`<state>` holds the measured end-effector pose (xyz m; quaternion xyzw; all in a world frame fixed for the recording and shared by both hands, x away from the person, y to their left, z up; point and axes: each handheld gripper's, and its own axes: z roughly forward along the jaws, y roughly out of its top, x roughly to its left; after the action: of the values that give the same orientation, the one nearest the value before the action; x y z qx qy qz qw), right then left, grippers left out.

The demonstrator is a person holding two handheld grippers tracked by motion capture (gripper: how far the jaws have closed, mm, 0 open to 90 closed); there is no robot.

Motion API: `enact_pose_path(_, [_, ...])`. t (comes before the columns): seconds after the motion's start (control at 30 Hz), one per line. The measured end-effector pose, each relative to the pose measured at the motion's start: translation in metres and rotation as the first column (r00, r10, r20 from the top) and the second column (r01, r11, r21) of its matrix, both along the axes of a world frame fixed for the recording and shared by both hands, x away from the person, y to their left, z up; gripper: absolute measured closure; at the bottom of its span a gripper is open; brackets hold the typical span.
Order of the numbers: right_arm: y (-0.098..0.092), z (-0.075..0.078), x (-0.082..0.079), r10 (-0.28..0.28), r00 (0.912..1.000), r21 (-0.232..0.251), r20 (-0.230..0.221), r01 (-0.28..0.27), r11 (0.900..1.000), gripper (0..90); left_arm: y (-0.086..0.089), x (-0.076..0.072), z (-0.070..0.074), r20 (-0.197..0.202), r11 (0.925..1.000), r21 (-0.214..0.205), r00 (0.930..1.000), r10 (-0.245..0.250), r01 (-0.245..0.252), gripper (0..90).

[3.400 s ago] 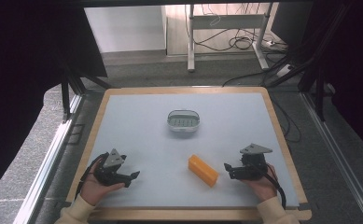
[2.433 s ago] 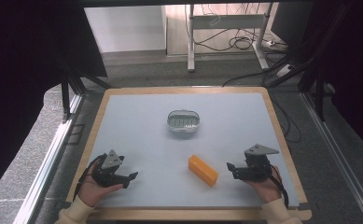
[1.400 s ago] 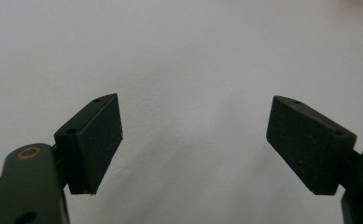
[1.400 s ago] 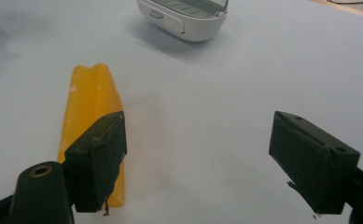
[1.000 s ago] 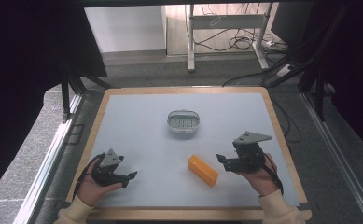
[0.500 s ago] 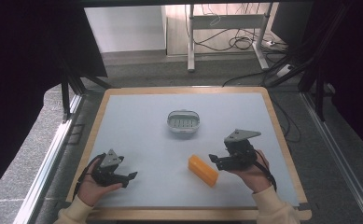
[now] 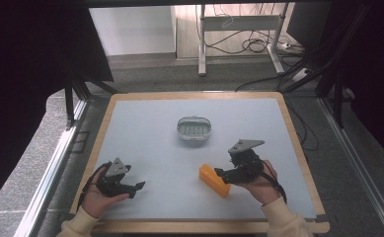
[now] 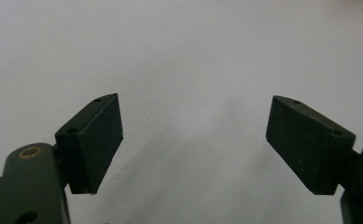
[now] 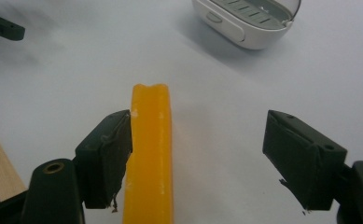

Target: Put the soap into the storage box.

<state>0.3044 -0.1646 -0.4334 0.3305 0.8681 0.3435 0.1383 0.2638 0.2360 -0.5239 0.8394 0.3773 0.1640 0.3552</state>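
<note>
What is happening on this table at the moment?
A person sits at a white table with a two-jaw gripper in each hand. The right gripper is at an orange bar that lies flat on the table: its jaws are open, the bar is between them, right beside one pad and well apart from the other, so it is not gripped yet. The left gripper is open over bare table near the front edge. A small white slotted dish stands farther back.
</note>
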Motion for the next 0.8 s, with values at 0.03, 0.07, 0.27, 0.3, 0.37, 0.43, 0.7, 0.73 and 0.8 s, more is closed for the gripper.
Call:
enact_pose_path(0.03, [0.001, 0.0, 0.0, 0.003, 1.0, -0.001, -0.001, -0.003, 1.0, 24.1, 0.0, 0.0, 0.0, 0.001, 1.0, -0.001, 1.0, 0.0, 0.0, 18.9])
enact_pose_path(0.07, [0.003, -0.001, -0.001, 0.008, 1.0, -0.005, -0.002, -0.008, 1.0, 24.1, 0.0, 0.0, 0.0, 0.0, 1.0, 0.002, 1.0, -0.001, 0.001, 18.9])
enact_pose_path(0.27, [0.012, -0.003, -0.002, 0.037, 0.9993, -0.024, -0.001, -0.037, 0.999, 24.1, -0.001, 0.0, 0.0, 0.001, 1.0, 0.003, 1.0, 0.0, 0.0, 18.9])
enact_pose_path(0.3, [0.016, -0.005, -0.002, 0.044, 0.9989, -0.033, -0.012, -0.045, 0.9985, 24.1, 0.0, 0.0, 0.0, 0.0, 1.0, 0.004, 1.0, 0.0, 0.0, 18.8])
enact_pose_path(0.37, [0.019, -0.006, -0.002, 0.052, 0.9985, -0.043, -0.016, -0.053, 0.9977, 24.1, 0.0, 0.0, 0.0, 0.0, 1.0, 0.005, 1.0, 0.0, 0.0, 18.8])
enact_pose_path(0.43, [0.021, -0.007, -0.002, 0.06, 0.998, -0.053, -0.021, -0.061, 0.9967, 24.1, 0.0, 0.0, 0.0, 0.0, 1.0, 0.005, 1.0, -0.001, 0.001, 18.9])
enact_pose_path(0.7, [0.03, -0.012, 0.0, 0.081, 0.9956, -0.102, -0.048, -0.085, 0.9911, 24.7, -0.001, 0.0, 0.0, 0.001, 1.0, 0.005, 1.0, -0.003, 0.003, 18.8])
enact_pose_path(0.73, [0.031, -0.013, 0.0, 0.082, 0.9952, -0.11, -0.052, -0.088, 0.9901, 24.7, -0.001, 0.0, 0.001, 0.002, 1.0, 0.004, 1.0, -0.003, 0.003, 18.8])
enact_pose_path(0.8, [0.033, -0.014, 0.001, 0.084, 0.9948, -0.126, -0.058, -0.09, 0.9879, 25.1, 0.0, 0.0, 0.0, 0.001, 1.0, 0.004, 1.0, -0.003, 0.003, 18.8])
